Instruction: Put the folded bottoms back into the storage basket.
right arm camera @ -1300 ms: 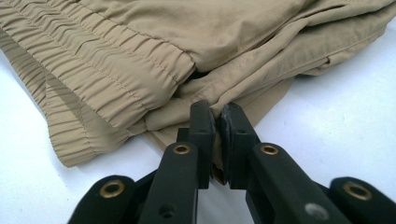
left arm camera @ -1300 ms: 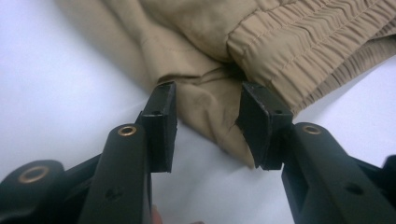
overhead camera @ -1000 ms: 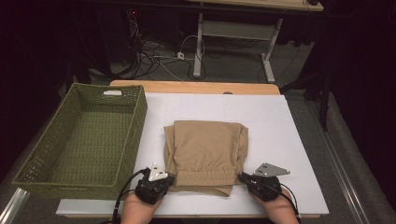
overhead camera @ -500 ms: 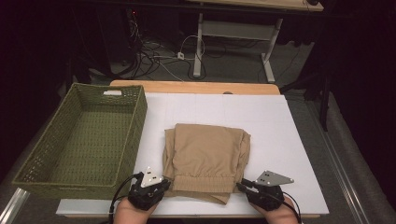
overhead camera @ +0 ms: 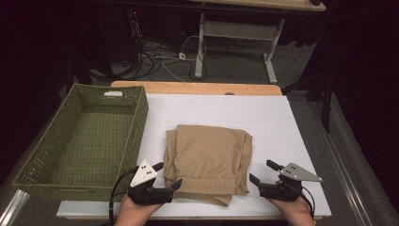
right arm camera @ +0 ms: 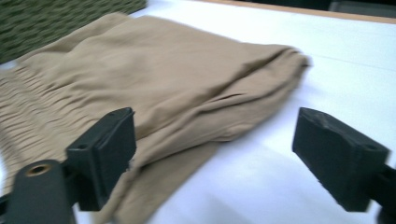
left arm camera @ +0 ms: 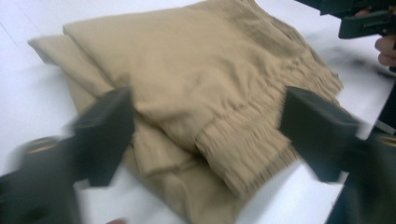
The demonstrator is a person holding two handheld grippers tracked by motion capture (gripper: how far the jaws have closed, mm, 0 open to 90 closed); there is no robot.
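Folded tan trousers (overhead camera: 207, 162) lie mid-counter (overhead camera: 291, 122) beside the green basket (overhead camera: 84, 136), with left claw (overhead camera: 169, 176) and right claw (overhead camera: 261, 173) both released at the near corners; soft, light cloth, best pinched through the thick elastic waistband

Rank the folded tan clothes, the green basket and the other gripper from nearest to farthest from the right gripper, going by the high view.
From the right gripper:
1. Folded tan clothes, just to its left, near edge beside the jaws.
2. Left gripper, across the clothes at the same front edge.
3. Green basket, farthest, on the table's left side.
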